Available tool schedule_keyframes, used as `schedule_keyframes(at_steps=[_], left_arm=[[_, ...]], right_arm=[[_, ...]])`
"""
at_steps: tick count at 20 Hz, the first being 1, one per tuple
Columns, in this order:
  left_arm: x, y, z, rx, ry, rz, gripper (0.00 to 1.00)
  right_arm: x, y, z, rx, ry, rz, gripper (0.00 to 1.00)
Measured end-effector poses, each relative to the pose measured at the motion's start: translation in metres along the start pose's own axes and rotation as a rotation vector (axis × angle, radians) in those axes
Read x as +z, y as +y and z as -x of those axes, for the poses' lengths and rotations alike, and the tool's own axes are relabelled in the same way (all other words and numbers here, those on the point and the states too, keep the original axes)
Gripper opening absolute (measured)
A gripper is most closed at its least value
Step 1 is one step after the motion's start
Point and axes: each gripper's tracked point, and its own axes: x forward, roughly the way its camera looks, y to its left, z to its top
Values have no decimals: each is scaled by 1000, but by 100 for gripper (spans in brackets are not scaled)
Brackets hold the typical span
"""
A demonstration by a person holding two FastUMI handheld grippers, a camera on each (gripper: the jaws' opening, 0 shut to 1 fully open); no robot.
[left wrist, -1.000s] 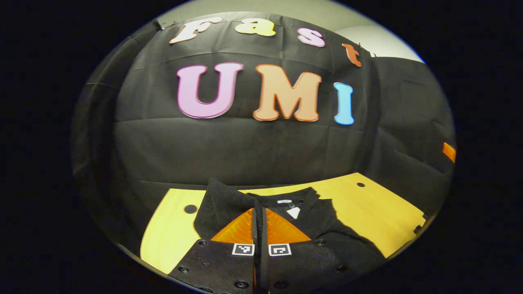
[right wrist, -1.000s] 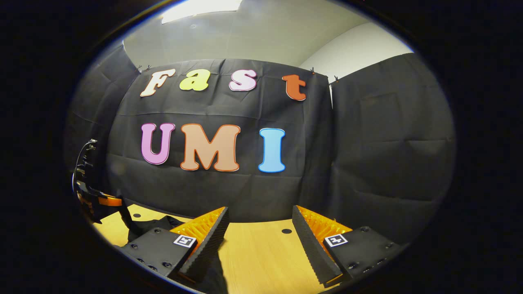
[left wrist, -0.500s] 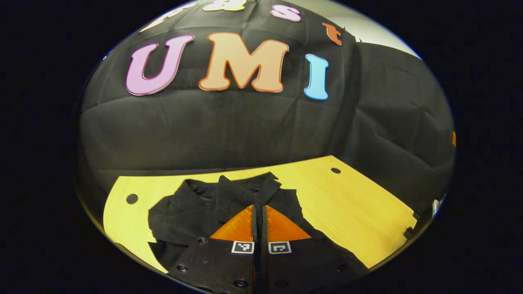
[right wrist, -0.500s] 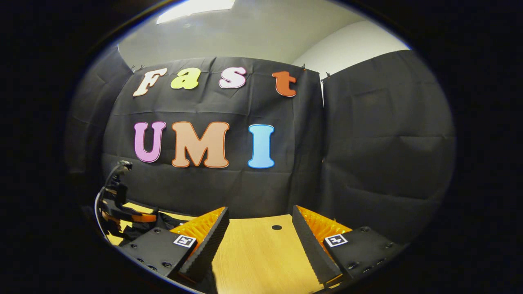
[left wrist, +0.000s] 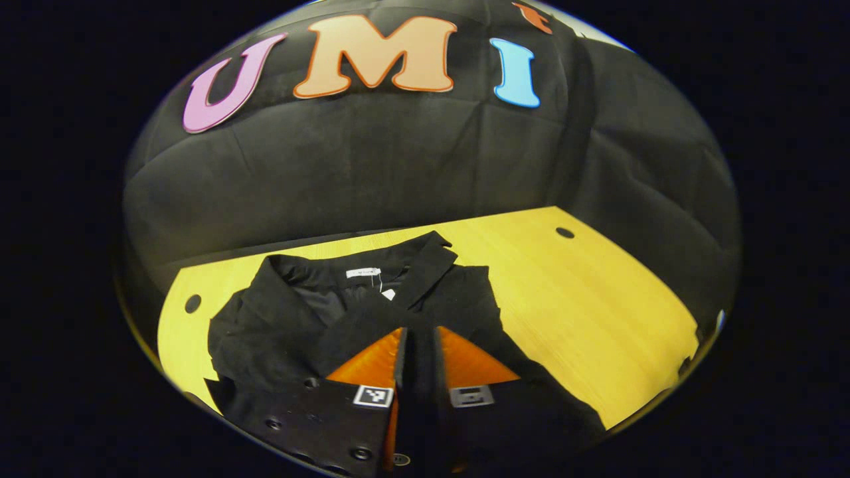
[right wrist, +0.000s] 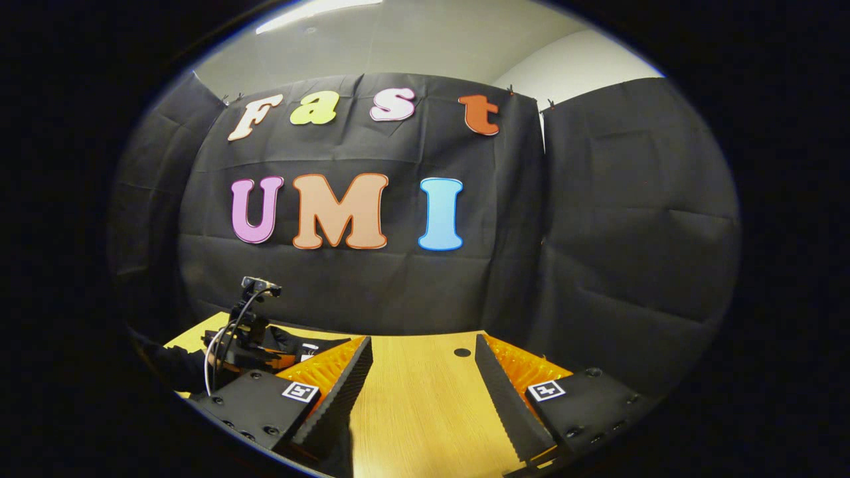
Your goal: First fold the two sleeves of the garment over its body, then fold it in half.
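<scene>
A black collared garment (left wrist: 279,325) lies on the yellow table (left wrist: 584,292), its collar with a white label toward the far wall. My left gripper (left wrist: 420,332) hangs low over the garment's body. Its jaws are nearly together, with a strip of black sleeve cloth between them. My right gripper (right wrist: 422,372) is open over the bare wooden table (right wrist: 425,411), with nothing between its fingers. In the right gripper view the left gripper (right wrist: 249,332) and a dark-sleeved hand (right wrist: 172,365) sit at the far left above the garment (right wrist: 319,345).
The black cloth wall closes the table's far side and right side. Small round holes (left wrist: 565,232) (left wrist: 193,303) mark the tabletop's far corners, and another hole (right wrist: 462,352) lies ahead of my right gripper. Bare wood stretches to the right of the garment.
My left gripper has tilted down and come in over the garment's body with the sleeve, so the collar and label now show. Its jaws stand slightly wider. The right gripper stayed open.
</scene>
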Motion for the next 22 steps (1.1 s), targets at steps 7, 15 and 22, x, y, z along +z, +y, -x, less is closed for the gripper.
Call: schedule_keyframes(at_steps=[7,15,22], left_arm=[[57,-26,32,-4,-192,-82,95],[85,29,143,100,-394,-30,93],[25,99,232,265,-363,20,93]], right_arm=[[-4,33,-16,96,22,-21,98],[-10,91,-28,255,29,3,98],[-34,144,-25,379,72,59,99]])
